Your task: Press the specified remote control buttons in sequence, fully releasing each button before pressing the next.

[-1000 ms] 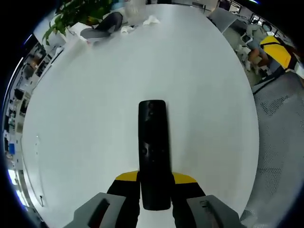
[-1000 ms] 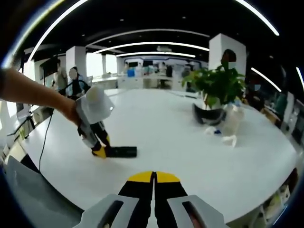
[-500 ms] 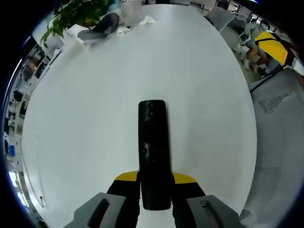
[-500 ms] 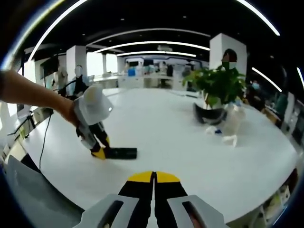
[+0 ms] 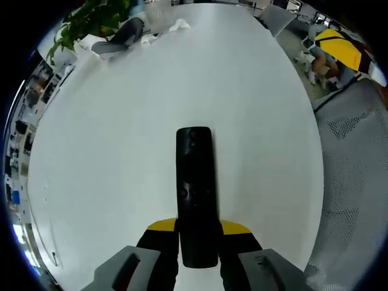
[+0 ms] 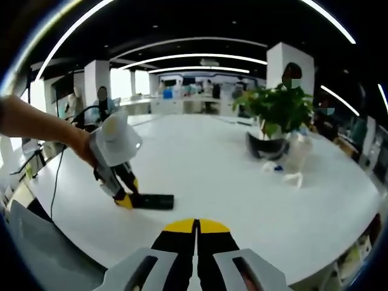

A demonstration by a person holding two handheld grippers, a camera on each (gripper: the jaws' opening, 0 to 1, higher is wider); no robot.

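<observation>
A long black remote control lies flat on the white table. Its near end sits between the yellow-tipped jaws of my left gripper, which is shut on it. In the right gripper view the same remote lies on the table at the left, with the left gripper clamped on its near end and a person's hand behind it. My right gripper hovers above the near table edge, its jaws pressed together with nothing between them.
A potted plant in a dark pot stands at the back right of the table, with a clear bottle and crumpled paper beside it. A cable hangs off the left edge. People stand in the office beyond.
The left gripper and the remote have shifted slightly towards the near left in the right gripper view. The left gripper view has moved a little over the table. The right gripper has stayed still.
</observation>
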